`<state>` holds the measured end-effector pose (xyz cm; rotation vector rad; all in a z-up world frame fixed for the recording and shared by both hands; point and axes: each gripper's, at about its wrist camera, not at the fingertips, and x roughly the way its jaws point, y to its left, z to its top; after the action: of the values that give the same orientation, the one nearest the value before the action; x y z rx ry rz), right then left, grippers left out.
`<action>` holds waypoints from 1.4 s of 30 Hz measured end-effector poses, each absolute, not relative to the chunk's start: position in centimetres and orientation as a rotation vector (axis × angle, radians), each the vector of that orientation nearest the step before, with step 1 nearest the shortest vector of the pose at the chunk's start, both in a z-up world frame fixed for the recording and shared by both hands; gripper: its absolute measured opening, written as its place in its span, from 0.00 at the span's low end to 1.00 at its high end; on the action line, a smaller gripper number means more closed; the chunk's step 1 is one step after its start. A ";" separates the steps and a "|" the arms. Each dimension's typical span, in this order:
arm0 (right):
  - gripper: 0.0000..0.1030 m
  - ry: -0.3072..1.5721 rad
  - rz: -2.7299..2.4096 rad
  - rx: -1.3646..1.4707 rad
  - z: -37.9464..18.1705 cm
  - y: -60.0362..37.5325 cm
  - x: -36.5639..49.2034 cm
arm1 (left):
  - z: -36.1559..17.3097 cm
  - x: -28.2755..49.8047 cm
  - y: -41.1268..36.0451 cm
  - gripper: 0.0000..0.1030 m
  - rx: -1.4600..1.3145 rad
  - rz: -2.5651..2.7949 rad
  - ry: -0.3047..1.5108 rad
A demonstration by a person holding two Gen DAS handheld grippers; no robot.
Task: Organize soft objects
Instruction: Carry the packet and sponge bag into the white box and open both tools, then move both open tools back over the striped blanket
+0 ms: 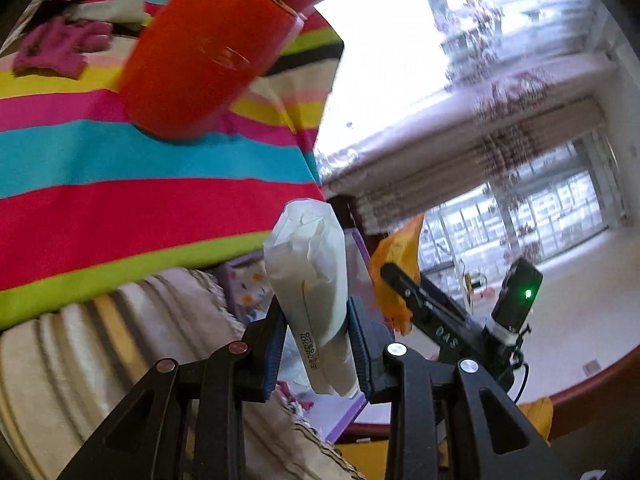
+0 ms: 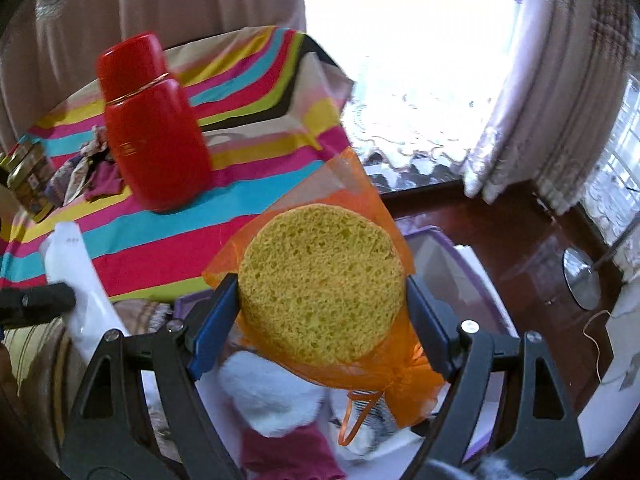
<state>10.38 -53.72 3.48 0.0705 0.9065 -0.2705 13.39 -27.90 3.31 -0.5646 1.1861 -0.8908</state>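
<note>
My left gripper (image 1: 316, 320) is shut on a crumpled white packet (image 1: 308, 256), which sticks up between the blue pads. In the right wrist view my right gripper (image 2: 322, 300) is shut on a round yellow sponge (image 2: 320, 280) inside an orange mesh bag (image 2: 404, 380). Both hang over a clear bin with a purple rim (image 2: 460, 256). The bin holds a white fluffy item (image 2: 268, 392) and a maroon cloth (image 2: 280, 452). A magenta glove (image 1: 60, 46) lies on the striped tablecloth (image 1: 120, 208). The white packet (image 2: 80, 272) shows again at the left of the right wrist view.
A red flask (image 2: 152, 132) stands on the striped cloth close to both grippers. Small jars (image 2: 28, 176) and crumpled cloth sit at the table's far left. A dark wooden surface (image 2: 500, 240) lies to the right below a curtain (image 2: 540, 100) and a bright window.
</note>
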 end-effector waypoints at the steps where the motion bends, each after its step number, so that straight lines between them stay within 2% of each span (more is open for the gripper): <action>1: 0.81 0.908 -0.278 0.077 3.5 -54.1 10.2 | 3.4 13.3 -28.4 0.31 -0.556 -0.897 1.192; 9: 0.81 0.919 -0.322 0.099 3.7 -56.7 9.3 | 3.7 13.0 -33.4 0.31 -0.503 -0.942 1.220; 13: 0.82 0.930 -0.342 0.100 3.6 -57.4 9.3 | 3.4 13.3 -35.3 0.55 -0.512 -0.950 1.247; 24: 0.83 0.925 -0.301 0.107 3.8 -56.7 9.1 | 4.0 13.7 -33.4 0.55 -0.480 -0.884 1.194; 31: 0.83 0.915 -0.208 0.073 4.2 -53.3 9.8 | 6.2 14.3 -30.1 0.55 -0.362 -0.767 1.069; 42: 0.83 0.916 -0.087 0.005 4.6 -47.6 11.3 | 7.5 16.4 -19.8 0.55 -0.294 -0.453 0.878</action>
<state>11.34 -47.61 4.60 0.0054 0.9156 -0.0873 16.40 -19.80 7.47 -0.2941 0.8779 -0.4527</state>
